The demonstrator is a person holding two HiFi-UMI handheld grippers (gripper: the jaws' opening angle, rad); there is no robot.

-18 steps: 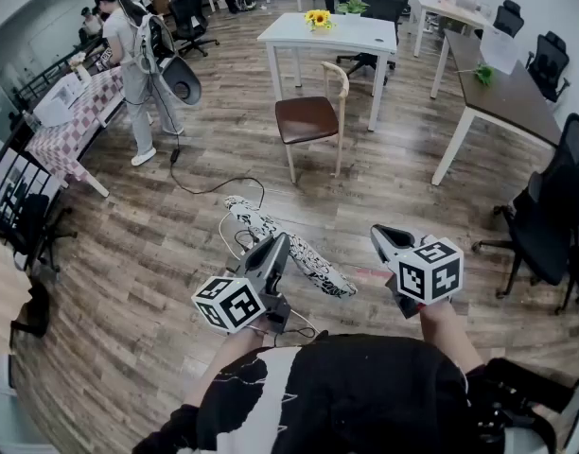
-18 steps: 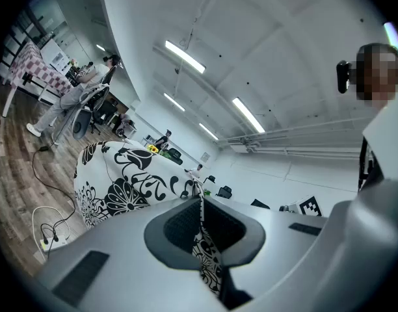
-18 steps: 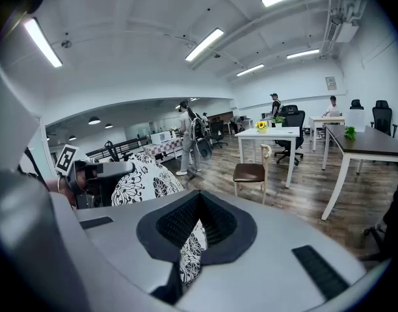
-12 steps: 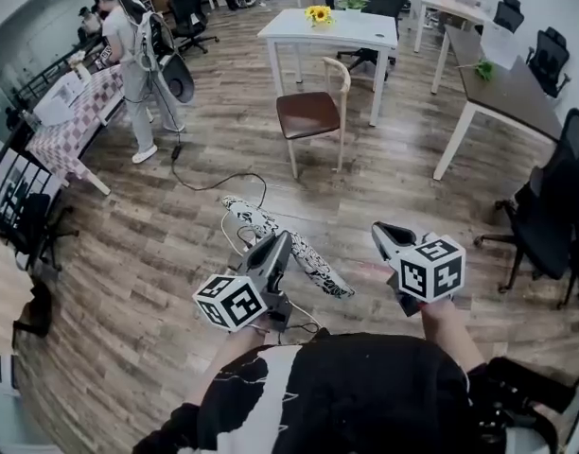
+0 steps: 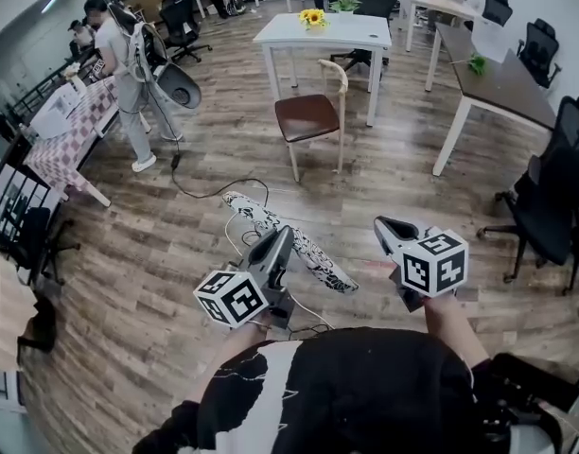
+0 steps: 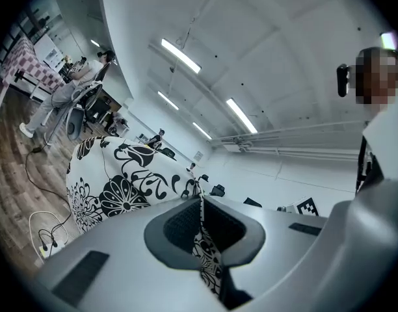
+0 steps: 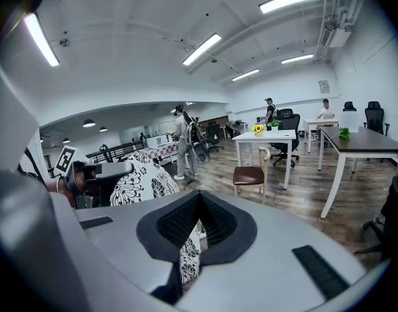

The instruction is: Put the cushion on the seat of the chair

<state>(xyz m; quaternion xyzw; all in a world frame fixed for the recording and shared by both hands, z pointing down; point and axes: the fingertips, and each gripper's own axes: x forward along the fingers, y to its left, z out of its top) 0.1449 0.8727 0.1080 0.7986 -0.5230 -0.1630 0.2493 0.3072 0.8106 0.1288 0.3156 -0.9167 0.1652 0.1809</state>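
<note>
A flat cushion in a black-and-white flower print hangs above the wooden floor in front of me, held edge-up between both grippers. My left gripper is shut on one edge of it; in the left gripper view the cushion's fabric is pinched in the closed jaws. My right gripper is shut on its other edge, with printed cloth caught in its jaws. The chair, with a brown seat and pale wooden frame, stands farther ahead beside a white table; its seat is bare.
The white table bears a sunflower pot. A brown-topped desk and black office chairs stand at the right. A cable lies on the floor. A person stands at the left by a checked table.
Both grippers keep their hold on the cushion. They and the cushion have barely shifted in view.
</note>
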